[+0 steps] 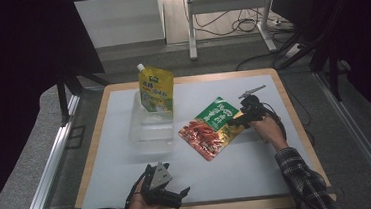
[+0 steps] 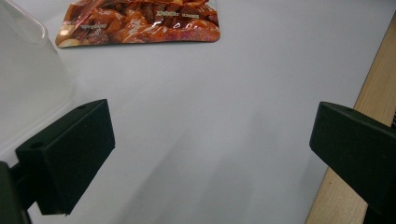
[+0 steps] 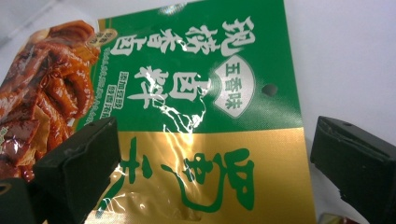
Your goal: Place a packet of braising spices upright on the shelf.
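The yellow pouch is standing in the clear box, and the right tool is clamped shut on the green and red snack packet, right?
Not quite. The right tool is open, not clamped: the right gripper view shows its jaws wide apart over the snack packet. The high view does show the yellow pouch standing in the clear box.

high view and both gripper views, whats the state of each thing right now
snack packet: flat on the white mat, not gripped
yellow spout pouch: upright in the clear container, cap on
clear container: upright on the mat, holds only the pouch
left hand-held gripper: open, holding nothing, near the table's front edge
right hand-held gripper: open, jaws either side of the packet's edge, not closed on it
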`<act>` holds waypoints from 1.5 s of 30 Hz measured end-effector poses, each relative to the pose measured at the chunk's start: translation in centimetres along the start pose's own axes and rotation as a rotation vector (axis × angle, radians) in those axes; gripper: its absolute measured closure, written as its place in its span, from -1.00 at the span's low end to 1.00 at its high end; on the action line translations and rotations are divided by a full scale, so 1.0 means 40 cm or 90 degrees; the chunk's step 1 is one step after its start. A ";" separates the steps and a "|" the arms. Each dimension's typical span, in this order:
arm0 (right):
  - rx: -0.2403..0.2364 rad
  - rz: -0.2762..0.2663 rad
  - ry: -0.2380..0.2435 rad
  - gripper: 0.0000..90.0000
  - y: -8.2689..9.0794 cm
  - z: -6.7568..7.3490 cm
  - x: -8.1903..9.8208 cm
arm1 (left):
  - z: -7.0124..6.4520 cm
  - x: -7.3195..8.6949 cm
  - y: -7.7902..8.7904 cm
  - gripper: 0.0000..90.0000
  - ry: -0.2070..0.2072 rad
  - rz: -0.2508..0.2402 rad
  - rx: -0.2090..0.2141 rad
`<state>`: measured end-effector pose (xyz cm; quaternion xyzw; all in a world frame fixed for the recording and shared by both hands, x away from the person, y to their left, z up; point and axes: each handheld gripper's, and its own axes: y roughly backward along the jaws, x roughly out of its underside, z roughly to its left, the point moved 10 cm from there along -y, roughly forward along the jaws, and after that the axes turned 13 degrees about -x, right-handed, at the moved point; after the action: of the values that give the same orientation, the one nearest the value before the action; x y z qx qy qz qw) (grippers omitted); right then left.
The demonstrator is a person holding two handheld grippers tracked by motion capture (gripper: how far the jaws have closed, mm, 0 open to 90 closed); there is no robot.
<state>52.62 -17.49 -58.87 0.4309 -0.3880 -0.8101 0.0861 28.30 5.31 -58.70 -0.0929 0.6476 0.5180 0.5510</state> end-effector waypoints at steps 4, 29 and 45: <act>-0.009 0.005 -0.012 -0.95 -0.004 0.001 0.001 | 0.000 0.001 0.000 -1.00 -0.004 0.002 0.000; -0.104 -0.016 -0.036 -0.90 0.009 0.060 -0.011 | -0.004 0.001 -0.002 -1.00 -0.007 0.003 0.001; -0.004 0.036 -0.024 0.59 0.010 0.048 0.004 | -0.007 0.002 -0.003 -1.00 -0.014 0.005 0.001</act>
<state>50.97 -16.77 -58.08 0.4038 -0.3992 -0.8167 0.1030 28.17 5.08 -58.88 -0.0839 0.6424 0.5207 0.5560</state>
